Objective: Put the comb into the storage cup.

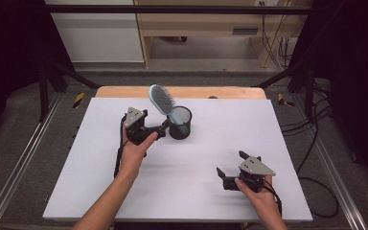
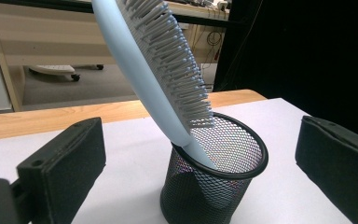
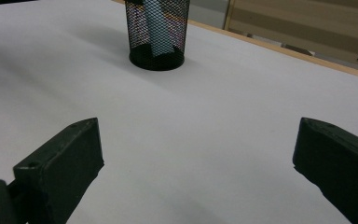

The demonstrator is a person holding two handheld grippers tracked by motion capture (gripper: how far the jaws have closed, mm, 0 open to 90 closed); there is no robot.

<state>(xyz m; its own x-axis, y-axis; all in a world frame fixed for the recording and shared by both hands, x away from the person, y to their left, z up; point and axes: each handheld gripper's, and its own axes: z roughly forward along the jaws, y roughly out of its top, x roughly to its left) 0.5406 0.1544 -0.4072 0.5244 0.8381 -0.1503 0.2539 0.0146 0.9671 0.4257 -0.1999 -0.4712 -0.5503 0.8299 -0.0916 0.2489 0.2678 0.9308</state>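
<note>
High view: brush (image 1: 163,101) stands tilted, handle down in mesh cup (image 1: 180,123) on counter (image 1: 196,158), just ahead of left tool (image 1: 164,128), jaws apart, empty. Right tool (image 1: 230,165) well apart, jaws spread.

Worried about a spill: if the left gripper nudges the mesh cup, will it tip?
Likely tippy: the hairbrush leans well above the mesh cup, over its rim. The cup looks light, open wire. It might slide first on the smooth white table.

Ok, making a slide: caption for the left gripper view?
Open left gripper faces a black mesh cup with a blue hairbrush leaning handle-down inside it.
</note>
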